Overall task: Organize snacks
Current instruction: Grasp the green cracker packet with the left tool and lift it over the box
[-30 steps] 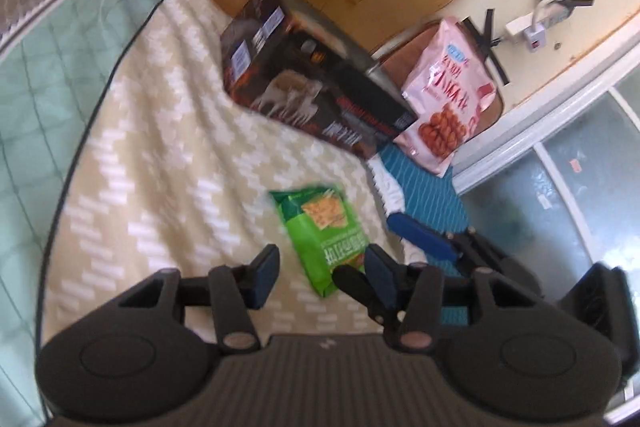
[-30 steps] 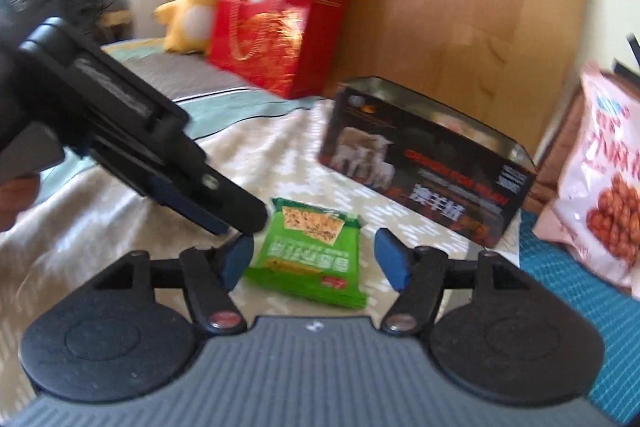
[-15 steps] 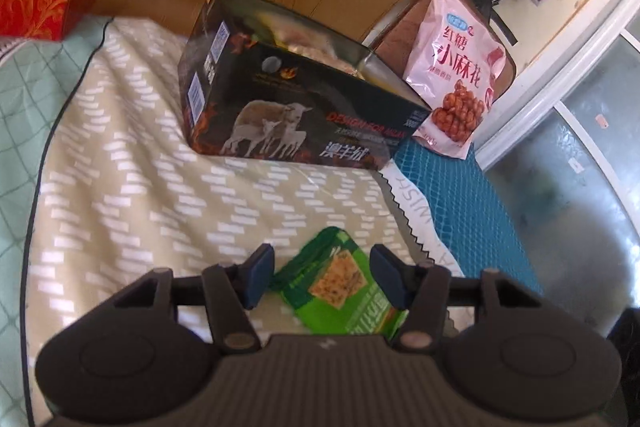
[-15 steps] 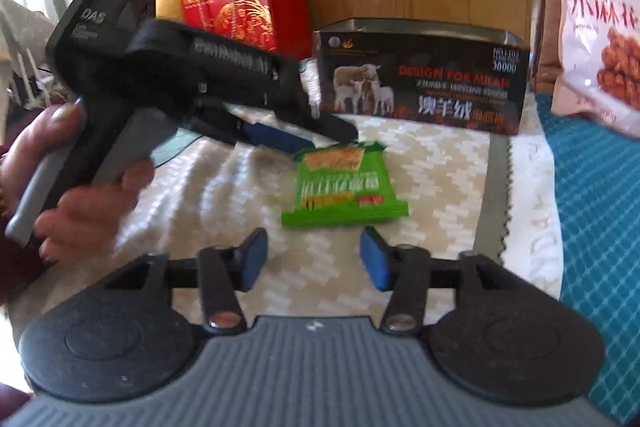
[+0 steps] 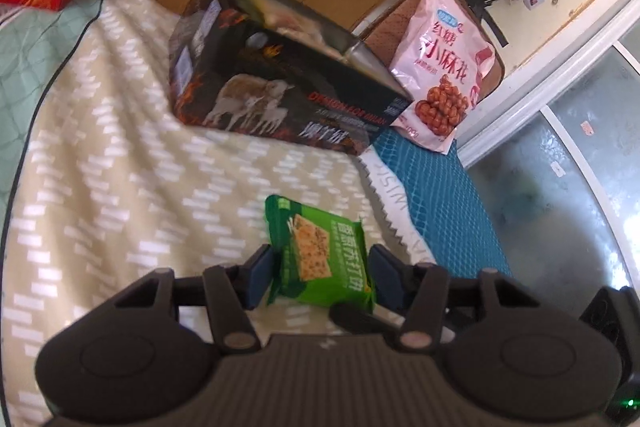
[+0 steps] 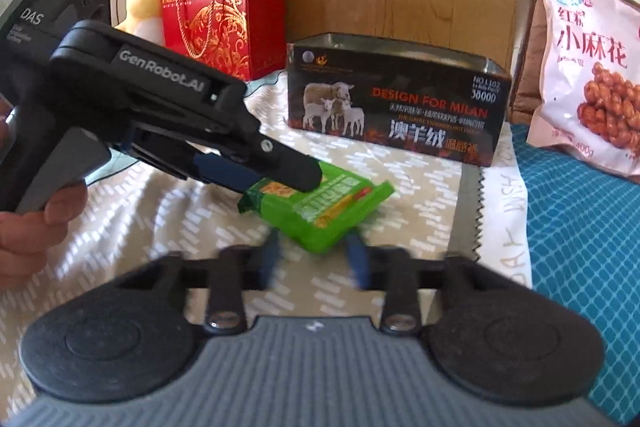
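The right gripper (image 6: 314,261) is smeared with motion, its jaws closing on the near corner of the green cracker packet (image 6: 320,205); I cannot tell whether the pads touch it. The left gripper (image 5: 320,277) is clamped across the packet's width, hiding its near end, and holds it just above the bed's patterned blanket (image 5: 120,187). The packet's long axis points toward the open black tin (image 5: 280,87), one end tilted up.
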